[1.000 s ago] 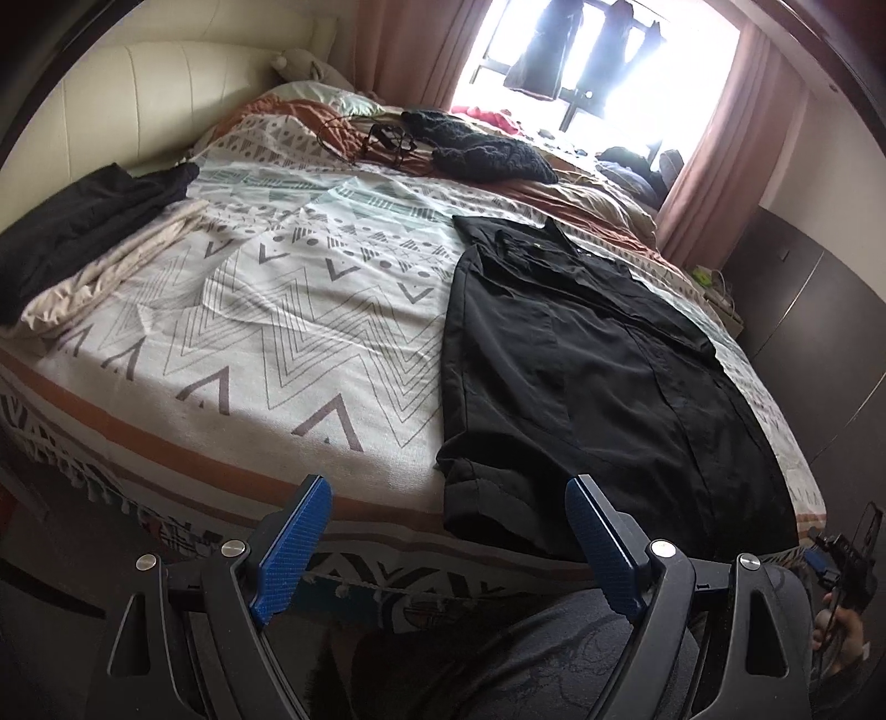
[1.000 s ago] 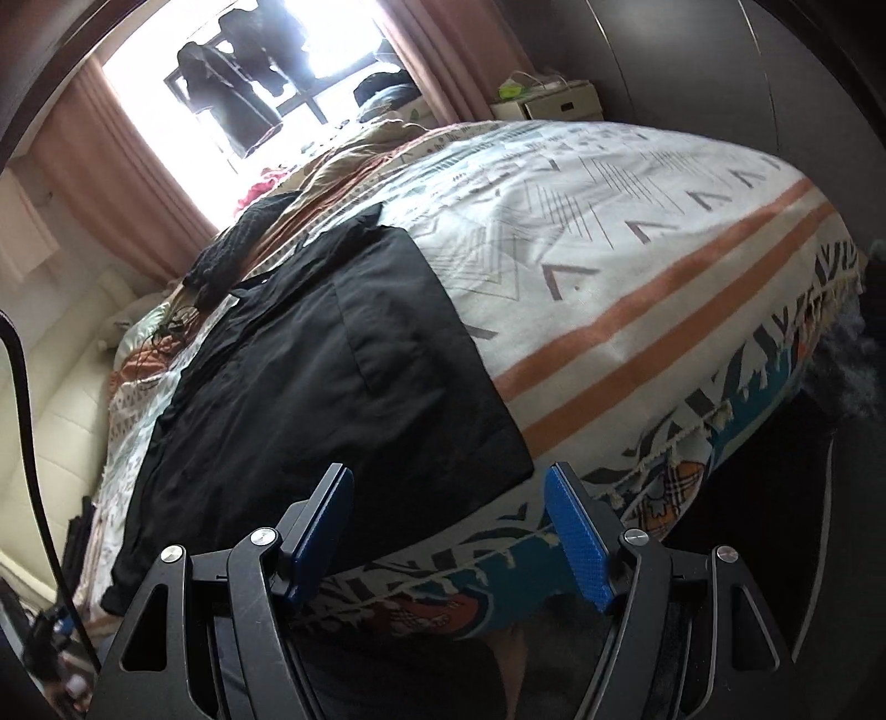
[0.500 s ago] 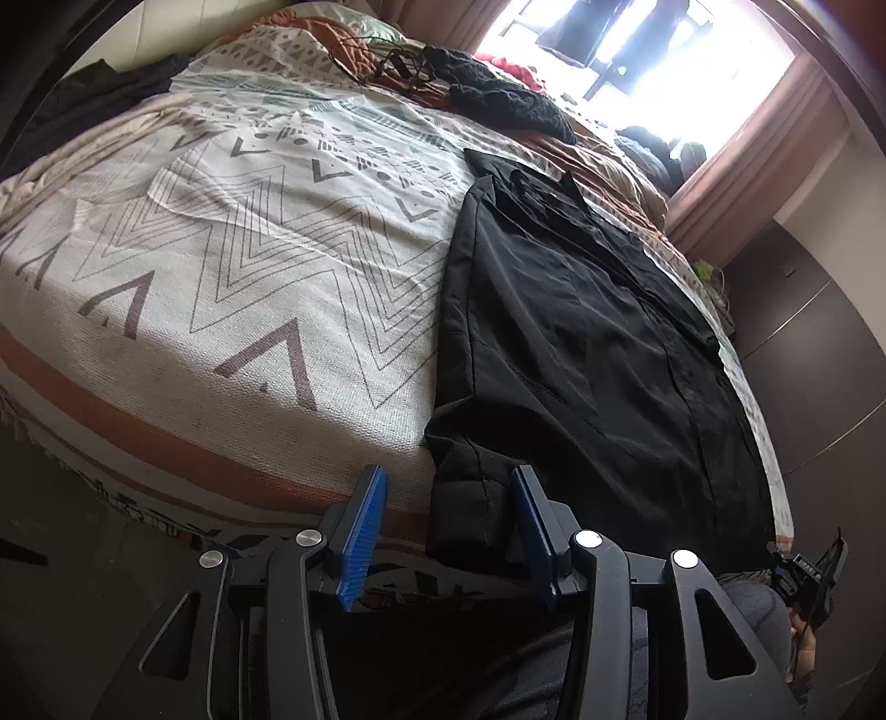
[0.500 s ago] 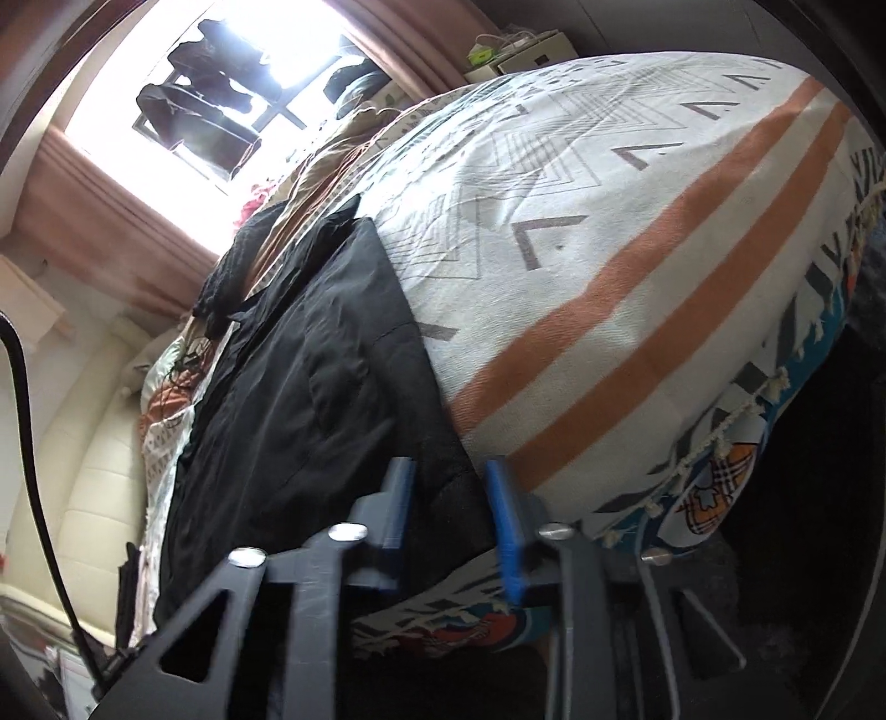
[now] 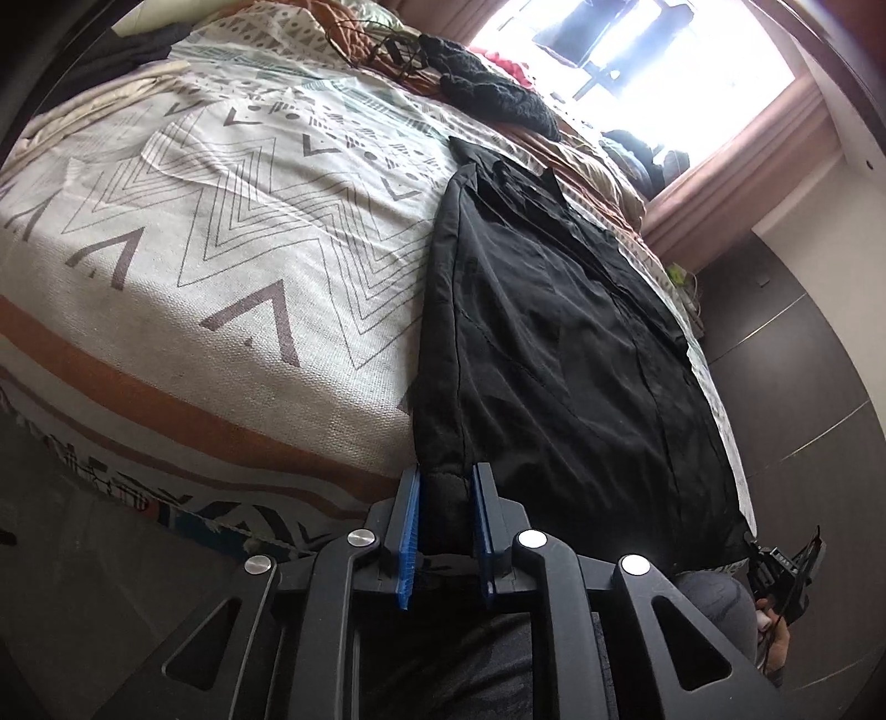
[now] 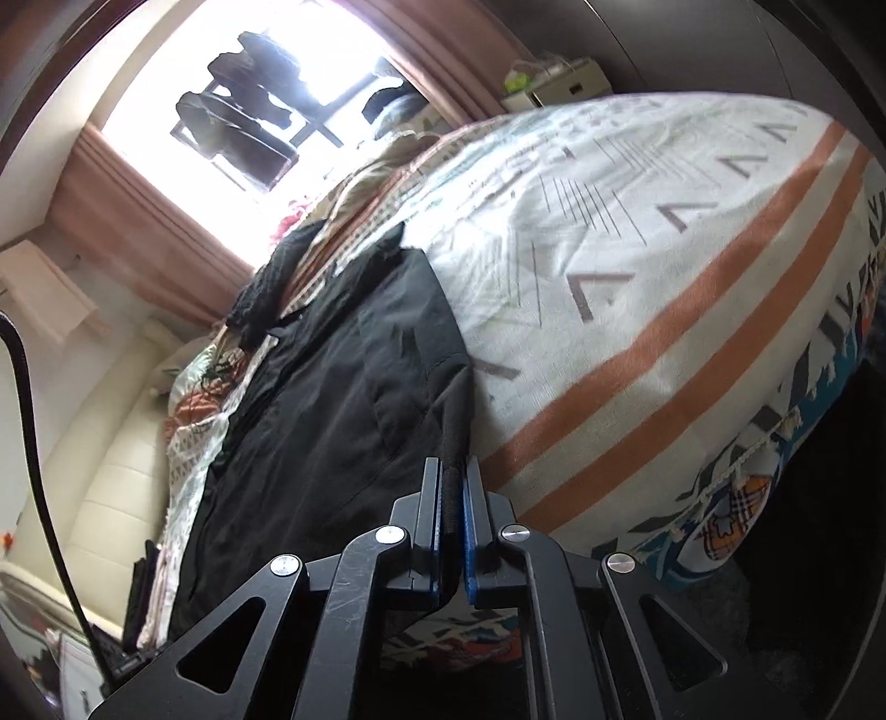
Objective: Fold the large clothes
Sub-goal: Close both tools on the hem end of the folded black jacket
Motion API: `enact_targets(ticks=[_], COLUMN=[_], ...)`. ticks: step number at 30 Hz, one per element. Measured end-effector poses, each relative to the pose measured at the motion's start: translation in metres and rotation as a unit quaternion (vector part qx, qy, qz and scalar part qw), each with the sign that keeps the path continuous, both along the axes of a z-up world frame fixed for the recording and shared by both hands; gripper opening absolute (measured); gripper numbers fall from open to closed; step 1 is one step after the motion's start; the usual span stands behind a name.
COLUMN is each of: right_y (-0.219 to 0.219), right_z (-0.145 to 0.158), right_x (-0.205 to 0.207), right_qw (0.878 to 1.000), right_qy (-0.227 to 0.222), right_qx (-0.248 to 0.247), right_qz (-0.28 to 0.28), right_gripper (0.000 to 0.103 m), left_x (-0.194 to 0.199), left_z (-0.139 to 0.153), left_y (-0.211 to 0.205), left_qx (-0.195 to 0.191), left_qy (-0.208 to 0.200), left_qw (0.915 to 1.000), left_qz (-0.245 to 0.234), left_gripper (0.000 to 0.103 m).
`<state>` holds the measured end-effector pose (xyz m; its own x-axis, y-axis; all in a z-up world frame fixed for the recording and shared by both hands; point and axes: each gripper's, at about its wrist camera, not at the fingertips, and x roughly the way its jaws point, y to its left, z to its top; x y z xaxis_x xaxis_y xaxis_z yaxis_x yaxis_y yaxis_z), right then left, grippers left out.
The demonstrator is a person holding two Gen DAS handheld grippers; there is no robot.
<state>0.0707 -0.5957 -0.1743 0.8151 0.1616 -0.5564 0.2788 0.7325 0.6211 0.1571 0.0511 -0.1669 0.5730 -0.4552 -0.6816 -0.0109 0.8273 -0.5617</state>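
Note:
A large black shirt lies flat lengthwise on the patterned bedspread, collar toward the window. My left gripper is shut on the shirt's near left hem corner at the bed's front edge. In the right wrist view the same shirt shows, and my right gripper is shut on its near right hem corner. The right gripper also shows in the left wrist view at the far right.
A dark knitted garment and other clothes lie near the window end of the bed. A folded black garment sits at the far left by the headboard. Dark wardrobe doors stand to the right. A white nightstand stands beyond the bed.
Both grippers moved forward to the shirt's hem and closed from wide open onto its two near corners.

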Motion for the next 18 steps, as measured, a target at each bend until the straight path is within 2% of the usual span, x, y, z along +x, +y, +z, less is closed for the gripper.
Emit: enact_targets(ticks=[1,2,3,4,5,6,10,14,16,17,18], right_y=[-0.001,-0.001,-0.002,-0.002,-0.002,-0.001,-0.002,-0.010,-0.012,-0.012,-0.011], right_z=[-0.001,-0.002,-0.003,-0.004,-0.004,-0.004,-0.011,-0.026,-0.028,-0.028,-0.027], right_x=[0.001,0.001,0.001,0.000,0.002,0.004,0.015,0.018,0.017,0.016,0.016], right_qw=[1.000,1.000,1.000,1.000,1.000,1.000,1.000,0.997,0.995,0.994,0.992], right_qy=[0.000,-0.002,-0.004,-0.006,-0.008,-0.008,-0.006,-0.011,-0.025,-0.033,-0.041], right_qx=[0.003,0.007,0.010,0.010,0.009,0.010,0.025,0.071,0.094,0.107,0.115], right_qz=[0.001,0.002,0.002,0.003,0.006,0.011,0.017,0.007,0.009,0.014,0.021], right_gripper=[0.011,0.021,0.039,0.046,0.048,0.048,0.048,0.048,0.048,0.043,0.036], left_x=[0.001,0.001,0.002,0.001,0.002,0.002,0.010,0.011,0.010,0.010,0.009], left_z=[0.000,-0.001,-0.001,-0.001,-0.002,-0.002,-0.005,-0.011,-0.011,-0.011,-0.009], left_y=[0.000,0.001,0.002,0.003,0.005,0.006,0.005,0.004,0.007,0.008,0.008], left_qx=[-0.005,-0.012,-0.020,-0.028,-0.036,-0.045,-0.069,-0.088,-0.097,-0.103,-0.107], left_qy=[0.001,0.000,-0.002,-0.004,-0.007,-0.011,-0.003,0.006,0.011,0.015,0.015], left_qw=[1.0000,0.9999,0.9998,0.9996,0.9993,0.9989,0.9976,0.9961,0.9953,0.9946,0.9942], left_qz=[0.000,-0.001,0.000,0.003,0.007,0.012,0.008,0.003,0.001,-0.004,-0.007], left_gripper=[0.026,0.036,0.054,0.064,0.076,0.078,0.078,0.076,0.056,0.035,0.031])
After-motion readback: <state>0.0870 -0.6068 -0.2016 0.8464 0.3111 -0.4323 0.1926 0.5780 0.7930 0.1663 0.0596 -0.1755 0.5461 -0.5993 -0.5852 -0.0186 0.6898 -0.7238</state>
